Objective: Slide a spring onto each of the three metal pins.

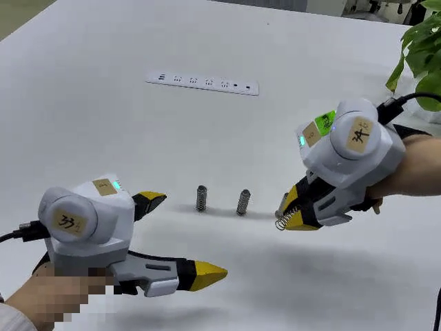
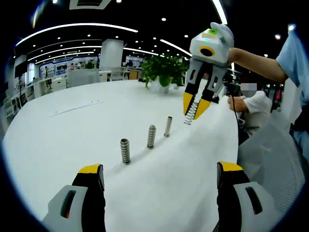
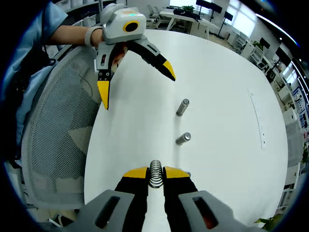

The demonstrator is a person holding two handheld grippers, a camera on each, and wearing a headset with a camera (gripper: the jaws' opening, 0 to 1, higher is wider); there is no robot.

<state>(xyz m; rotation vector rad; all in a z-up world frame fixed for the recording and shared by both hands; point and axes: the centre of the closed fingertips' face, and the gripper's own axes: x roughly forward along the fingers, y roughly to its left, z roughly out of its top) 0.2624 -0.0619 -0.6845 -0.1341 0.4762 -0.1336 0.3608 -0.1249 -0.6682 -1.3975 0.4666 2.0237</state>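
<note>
Head view: my left gripper [image 1: 189, 238] hangs low by the near edge of the worktop [image 1: 103, 124], jaws spread wide with nothing between them. My right gripper [image 1: 288, 215] tilts down from the right side, jaws pinched on a loose spring [image 1: 282, 221]. Between the two, well in from every edge, stand the first sprung pin [image 1: 201, 198] and the second sprung pin [image 1: 243, 202]. A power strip [image 1: 202, 83] lies toward the far edge.

Left gripper view: my own jaws stand far apart and empty. Ahead, the pins run in a line: first sprung pin [image 2: 125, 151], second sprung pin [image 2: 151, 136], then a bare pin [image 2: 168, 126]. The right gripper [image 2: 197, 105] holds the spring [image 2: 190, 113] above and just beside the bare pin.

Right gripper view: my jaws clamp the spring [image 3: 155, 170] upright. Beyond are the second sprung pin [image 3: 183, 138], the first sprung pin [image 3: 182, 107], and the gaping left gripper [image 3: 136, 86].
</note>
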